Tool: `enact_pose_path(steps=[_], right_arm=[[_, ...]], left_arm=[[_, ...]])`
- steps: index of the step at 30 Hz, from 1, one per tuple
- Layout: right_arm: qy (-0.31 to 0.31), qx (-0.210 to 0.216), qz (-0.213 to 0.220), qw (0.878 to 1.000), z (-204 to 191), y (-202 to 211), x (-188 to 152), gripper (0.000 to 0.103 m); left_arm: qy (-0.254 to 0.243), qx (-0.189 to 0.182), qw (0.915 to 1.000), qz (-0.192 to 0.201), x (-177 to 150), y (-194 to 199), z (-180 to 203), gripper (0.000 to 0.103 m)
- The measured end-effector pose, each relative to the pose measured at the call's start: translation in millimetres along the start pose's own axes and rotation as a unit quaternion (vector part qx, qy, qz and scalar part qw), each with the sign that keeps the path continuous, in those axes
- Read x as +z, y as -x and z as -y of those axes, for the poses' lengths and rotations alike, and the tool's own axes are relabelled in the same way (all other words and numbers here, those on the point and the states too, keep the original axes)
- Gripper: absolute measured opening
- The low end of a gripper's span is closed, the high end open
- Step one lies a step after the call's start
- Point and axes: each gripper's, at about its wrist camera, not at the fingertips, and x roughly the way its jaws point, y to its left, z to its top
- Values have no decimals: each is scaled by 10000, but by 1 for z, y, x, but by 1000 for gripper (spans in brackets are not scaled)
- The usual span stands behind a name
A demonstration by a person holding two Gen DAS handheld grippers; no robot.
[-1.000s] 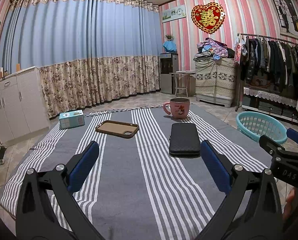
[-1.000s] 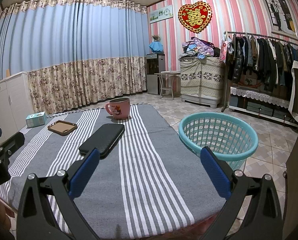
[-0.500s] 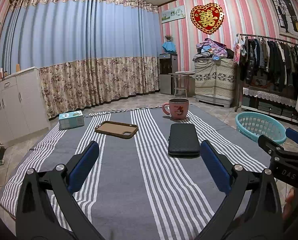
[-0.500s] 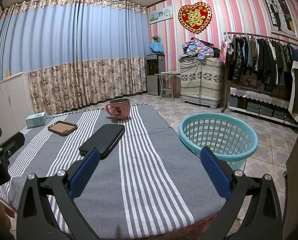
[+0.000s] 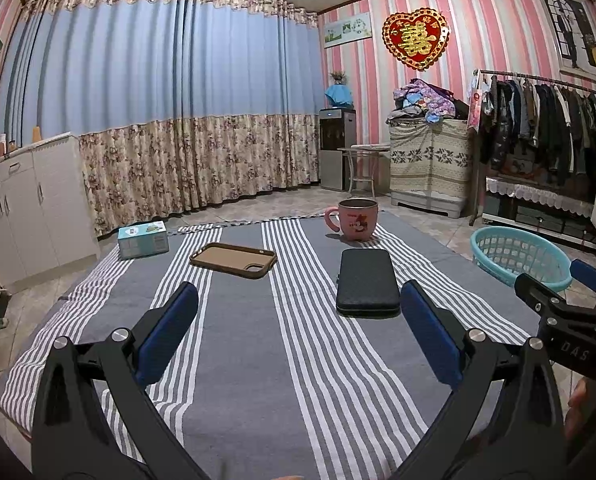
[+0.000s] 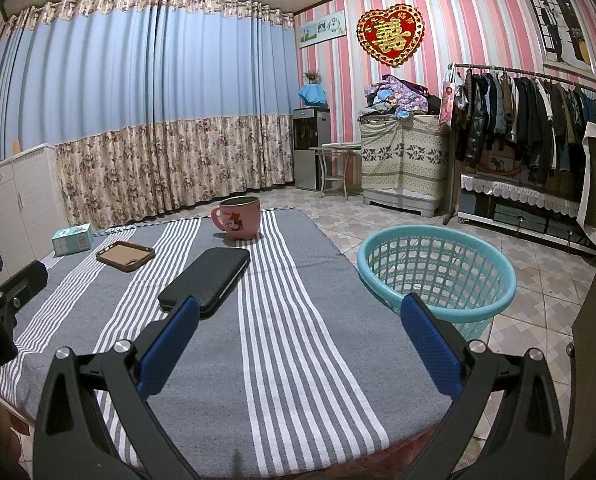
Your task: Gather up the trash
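Left gripper [image 5: 298,330] and right gripper [image 6: 298,330], both spread wide and holding nothing, above a striped table [image 5: 242,360] beside a teal basket [image 6: 437,268]

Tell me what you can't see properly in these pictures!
- Inside of the pink mug: both views look at it from the side, so its wall hides any contents.
- Bottom of the blue basket: right view, its near rim and the table edge cover it.
- Writing on the small box: too small in both views.
- Right hand-held gripper: left view, cut off by the edge; its own view shows it open.
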Motion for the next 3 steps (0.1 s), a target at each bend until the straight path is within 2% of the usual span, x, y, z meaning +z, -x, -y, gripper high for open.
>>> enact_pose_path(steps=[3], right_arm=[[2,0,-6,10000,0,0,0,99]], left_arm=[[2,5,10000,-7,0,-1,0,98]])
